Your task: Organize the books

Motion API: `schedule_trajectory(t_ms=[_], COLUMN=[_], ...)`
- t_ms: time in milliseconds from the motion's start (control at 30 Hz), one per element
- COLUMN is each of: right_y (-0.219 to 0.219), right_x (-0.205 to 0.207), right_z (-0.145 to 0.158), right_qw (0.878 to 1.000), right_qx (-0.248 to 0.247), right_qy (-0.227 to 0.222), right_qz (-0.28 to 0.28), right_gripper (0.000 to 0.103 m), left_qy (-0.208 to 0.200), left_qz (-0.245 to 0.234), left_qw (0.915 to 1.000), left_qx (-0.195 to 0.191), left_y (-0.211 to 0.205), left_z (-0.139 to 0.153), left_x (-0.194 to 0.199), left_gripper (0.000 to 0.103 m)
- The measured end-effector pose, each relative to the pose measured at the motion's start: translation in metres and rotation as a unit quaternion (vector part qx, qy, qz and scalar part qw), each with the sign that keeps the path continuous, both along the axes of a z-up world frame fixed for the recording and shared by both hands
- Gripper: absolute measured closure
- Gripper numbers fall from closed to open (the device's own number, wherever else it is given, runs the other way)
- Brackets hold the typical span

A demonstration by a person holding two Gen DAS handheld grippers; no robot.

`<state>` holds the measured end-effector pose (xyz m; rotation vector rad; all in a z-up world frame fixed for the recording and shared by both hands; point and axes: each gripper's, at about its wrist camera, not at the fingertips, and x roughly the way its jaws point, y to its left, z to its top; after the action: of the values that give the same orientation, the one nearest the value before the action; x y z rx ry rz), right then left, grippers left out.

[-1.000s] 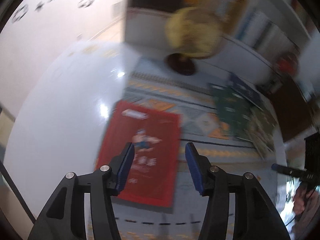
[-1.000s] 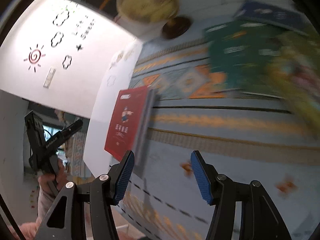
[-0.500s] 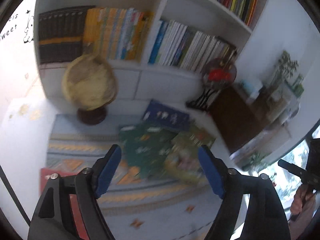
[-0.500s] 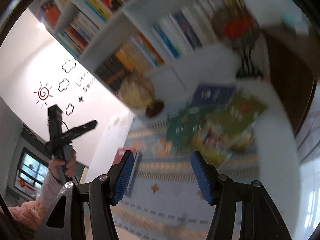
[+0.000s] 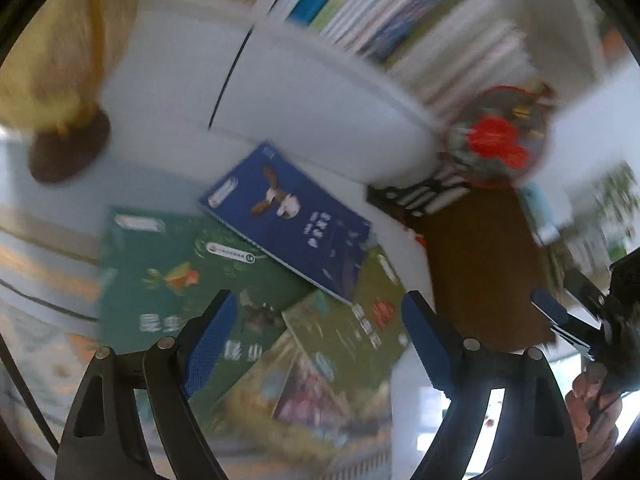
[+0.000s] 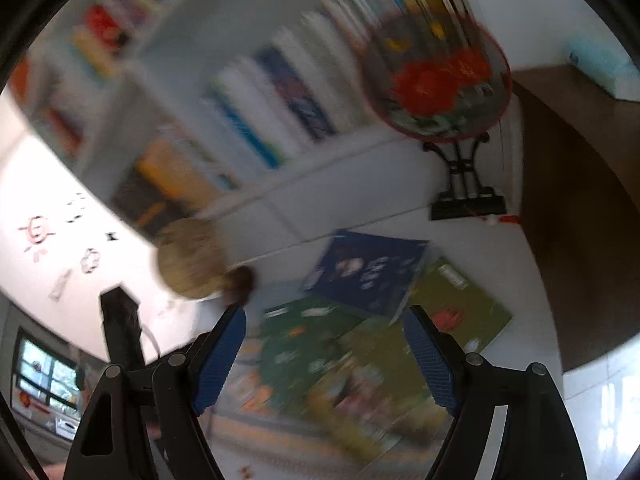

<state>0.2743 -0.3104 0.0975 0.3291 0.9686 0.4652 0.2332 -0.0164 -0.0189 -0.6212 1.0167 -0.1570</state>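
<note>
Several books lie overlapping on the floor in front of the white bookcase. A blue book [image 5: 288,216] [image 6: 368,268] rests on top of a dark green book [image 5: 168,272] [image 6: 304,340] and an olive green book [image 5: 360,332] [image 6: 460,304]. A colourful picture book [image 5: 296,396] [image 6: 368,396] lies nearest. My left gripper [image 5: 318,296] hangs open above the pile with nothing between its fingers. My right gripper [image 6: 325,311] is also above the pile. Its jaws are opening, and nothing is between them. Both views are blurred by motion.
A yellow globe [image 5: 52,60] [image 6: 190,258] stands left of the pile. To its right are a round red-flowered fan on a black stand [image 5: 496,140] [image 6: 436,80] and a brown cabinet [image 5: 480,264] [image 6: 580,220]. Shelved books [image 5: 400,20] fill the bookcase. A patterned rug [image 5: 40,280] lies under the pile's left part.
Both views have swung from the red book on the rug over to the pile of books by the bookcase. Both grippers' jaws stand wider than before.
</note>
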Motion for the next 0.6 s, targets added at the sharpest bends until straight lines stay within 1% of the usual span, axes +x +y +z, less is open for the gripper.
schedule_trajectory(t_ms=[67,100,200,267,300,333,367,400,467,500,567,600], right_y=[0.006,0.008,0.015,0.024,0.031,0.039,0.046,0.053,0.063,0.067,0.068,0.066], right_x=[0.039,0.061,0.114,0.137,0.147,0.153,0.158,0.161,0.164,0.163,0.160,0.157], right_z=[-0.027,-0.047,-0.104,-0.134,-0.149,-0.161,-0.173,-0.184,-0.199,-0.203,-0.208,-0.209], right_qw=[1.000,0.999,0.996,0.994,0.993,0.993,0.992,0.991,0.990,0.990,0.991,0.992], right_qx=[-0.001,0.002,0.020,0.011,-0.004,-0.016,-0.029,-0.045,-0.066,-0.078,-0.077,-0.064], right_qy=[0.018,0.034,0.083,0.101,0.108,0.113,0.118,0.122,0.126,0.117,0.108,0.106], right_qz=[-0.002,-0.009,-0.036,-0.046,-0.044,-0.037,-0.028,-0.019,-0.009,-0.006,-0.014,-0.019], right_gripper=[0.023,0.023,0.023,0.023,0.023,0.024,0.024,0.027,0.030,0.033,0.033,0.038], left_qy=[0.023,0.033,0.053,0.069,0.068,0.039,0.036,0.039,0.028,0.022,0.012,0.008], left_qz=[0.009,0.014,0.017,0.024,0.025,0.026,0.022,0.014,0.005,0.004,0.006,0.005], left_qw=[0.9996,0.9993,0.9983,0.9968,0.9965,0.9982,0.9987,0.9990,0.9996,0.9997,0.9999,0.9999], left_qx=[-0.010,-0.008,-0.013,-0.031,-0.042,-0.037,-0.028,-0.017,0.002,0.005,-0.002,-0.007], left_y=[-0.004,-0.008,-0.013,-0.013,-0.013,-0.014,-0.014,-0.016,-0.019,-0.020,-0.021,-0.021], left_z=[-0.034,-0.051,-0.084,-0.106,-0.113,-0.109,-0.108,-0.109,-0.108,-0.108,-0.110,-0.110], left_x=[0.023,0.035,0.056,0.065,0.067,0.067,0.070,0.073,0.074,0.074,0.073,0.074], left_gripper=[0.022,0.022,0.022,0.022,0.021,0.021,0.020,0.020,0.020,0.020,0.020,0.020])
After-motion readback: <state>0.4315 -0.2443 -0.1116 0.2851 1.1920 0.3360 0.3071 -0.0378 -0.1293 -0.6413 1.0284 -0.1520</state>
